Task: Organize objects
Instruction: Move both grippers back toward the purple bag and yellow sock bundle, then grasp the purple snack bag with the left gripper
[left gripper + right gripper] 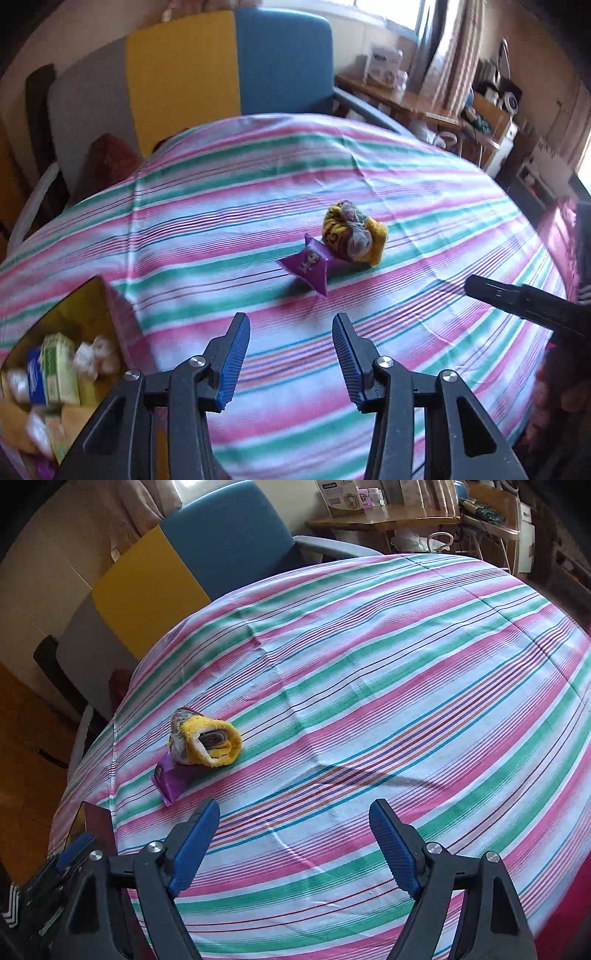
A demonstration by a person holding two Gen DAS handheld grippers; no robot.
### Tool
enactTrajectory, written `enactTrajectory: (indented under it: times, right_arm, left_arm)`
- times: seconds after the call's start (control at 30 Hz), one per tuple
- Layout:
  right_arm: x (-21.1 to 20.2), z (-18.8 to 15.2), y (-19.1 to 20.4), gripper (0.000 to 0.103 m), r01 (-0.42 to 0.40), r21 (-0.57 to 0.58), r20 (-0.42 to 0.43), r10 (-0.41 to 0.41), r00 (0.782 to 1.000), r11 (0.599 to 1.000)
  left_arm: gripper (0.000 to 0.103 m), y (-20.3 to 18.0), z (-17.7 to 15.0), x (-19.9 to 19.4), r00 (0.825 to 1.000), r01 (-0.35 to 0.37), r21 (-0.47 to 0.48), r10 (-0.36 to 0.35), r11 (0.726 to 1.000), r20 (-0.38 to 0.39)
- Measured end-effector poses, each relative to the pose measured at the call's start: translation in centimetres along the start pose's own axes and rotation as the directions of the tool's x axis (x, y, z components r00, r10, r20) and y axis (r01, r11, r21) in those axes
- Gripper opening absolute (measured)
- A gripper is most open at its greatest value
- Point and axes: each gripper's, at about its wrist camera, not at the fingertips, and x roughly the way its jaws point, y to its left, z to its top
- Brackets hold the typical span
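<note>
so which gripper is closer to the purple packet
Left. The left gripper faces the purple packet just ahead of its open fingers; the right gripper sits farther off, packet up-left.

Table (pixel 406 177): fills the middle of both views. Rolled sock bundle (pixel 354 233): on the table, centre of left wrist view. Packet (pixel 306 266): touching the bundle, just lower left of it. Box (pixel 55 373): lower left, beside the table edge, holding small cartons. Chair (pixel 229 62): behind the table, upper frame.
</note>
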Motion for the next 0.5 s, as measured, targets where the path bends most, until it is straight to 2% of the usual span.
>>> enactTrajectory:
  times: [0.03, 0.2, 0.37, 0.5]
  right_arm:
    - [0.1, 0.0, 0.0, 0.084, -0.006, 0.001, -0.005, 0.006, 1.0, 1.0]
    - [0.4, 0.0, 0.0, 0.084, -0.035, 0.012, -0.027, 0.036, 0.999, 0.999]
    - [0.3, 0.1, 0.0, 0.085, -0.056, 0.014, -0.029, 0.056, 0.998, 0.998]
    - [0.3, 0.1, -0.1, 0.085, -0.061, 0.021, -0.032, 0.062, 0.998, 0.998]
  left_arm:
    - [0.047, -0.3, 0.5, 0.8, 1.0, 0.01, 0.013, -0.01, 1.0, -0.016]
    - [0.052, -2.1, 2.7, 4.2, 0.999, -0.026, 0.14, 0.032, 0.99, -0.043]
    - [0.053, -3.3, 4.3, 7.3, 0.996, -0.035, 0.254, 0.055, 0.967, -0.072]
    - [0.052, -3.5, 4.8, 9.6, 0.991, -0.03, 0.298, 0.068, 0.954, -0.118]
